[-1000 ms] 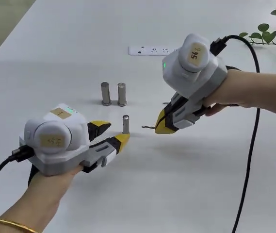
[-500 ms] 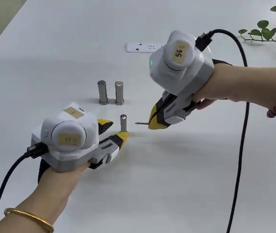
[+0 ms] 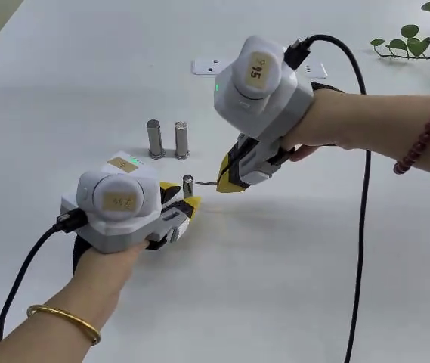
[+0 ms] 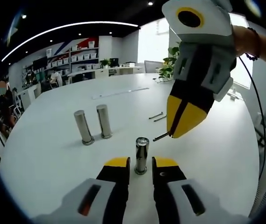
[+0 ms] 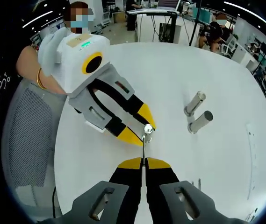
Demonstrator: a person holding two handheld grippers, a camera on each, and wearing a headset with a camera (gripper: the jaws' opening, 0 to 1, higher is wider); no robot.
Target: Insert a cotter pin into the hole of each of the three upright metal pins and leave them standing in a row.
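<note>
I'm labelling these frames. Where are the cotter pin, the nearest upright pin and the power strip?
cotter pin (image 5: 143, 145), right gripper view, middle of its bare shaft.
nearest upright pin (image 4: 141, 156), left gripper view, middle of its body.
power strip (image 3: 205, 68), head view, its left end.

The near pin is boxed in: the left claw flanks it, and the cotter pin in the right claw points just beside it. Two pins stand close behind. Nearer, the surface lies open; a cable drapes at right.

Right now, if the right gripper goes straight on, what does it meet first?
Probably the metal pin standing inside the left gripper; the cotter pin held by the right gripper would touch first.
</note>
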